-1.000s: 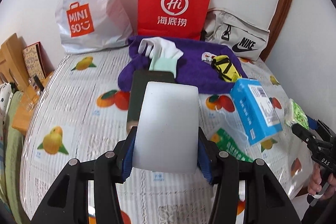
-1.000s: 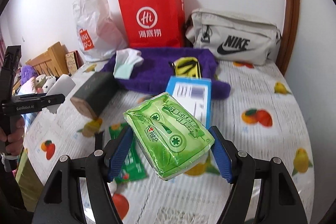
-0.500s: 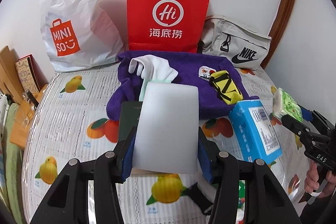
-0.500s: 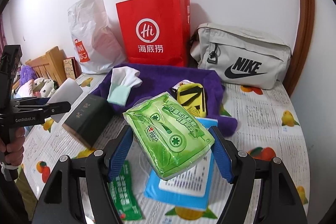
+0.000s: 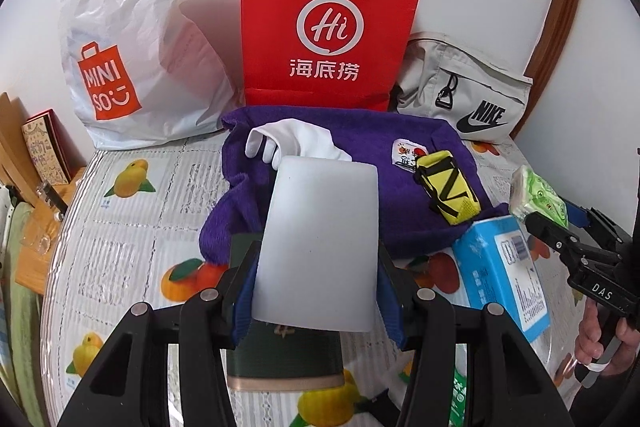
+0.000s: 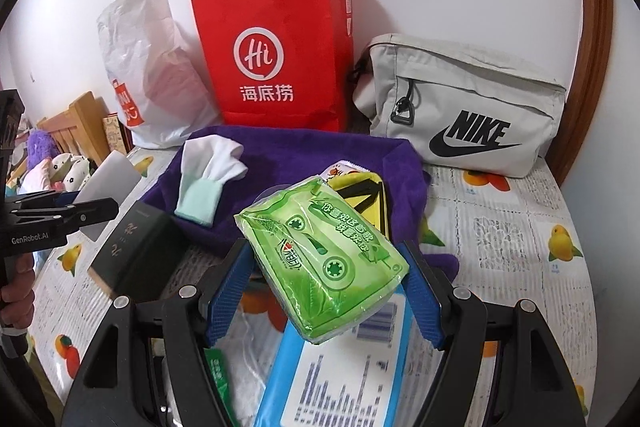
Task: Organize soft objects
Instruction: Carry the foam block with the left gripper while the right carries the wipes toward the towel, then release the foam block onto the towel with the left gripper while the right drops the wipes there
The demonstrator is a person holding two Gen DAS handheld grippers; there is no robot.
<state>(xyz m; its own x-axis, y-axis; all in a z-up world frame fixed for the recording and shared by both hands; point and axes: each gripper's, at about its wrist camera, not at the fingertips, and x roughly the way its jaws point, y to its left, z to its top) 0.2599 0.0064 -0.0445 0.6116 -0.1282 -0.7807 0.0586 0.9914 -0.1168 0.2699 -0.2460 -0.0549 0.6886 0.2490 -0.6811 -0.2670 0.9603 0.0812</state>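
My left gripper [image 5: 316, 291] is shut on a white foam pad [image 5: 320, 243] and holds it above a dark green box [image 5: 280, 363]. My right gripper [image 6: 326, 291] is shut on a green tissue pack [image 6: 324, 259], held over a blue box [image 6: 340, 379]. The pack also shows at the right of the left wrist view [image 5: 540, 199]. A purple towel [image 6: 288, 155] lies behind, with a white glove [image 6: 212, 167] and a yellow-black pouch [image 5: 448, 191] on it.
A red paper bag [image 5: 328, 31], a white Miniso plastic bag [image 5: 132, 39] and a grey Nike bag [image 6: 468, 107] stand against the back wall. A green sachet [image 6: 218, 375] lies on the fruit-print tablecloth [image 5: 120, 219]. Wooden items and plush toys [image 6: 60, 163] sit at the left.
Both grippers have moved forward toward the purple towel and the bags, each still holding its object. The green box and blue box now lie right under the grippers.
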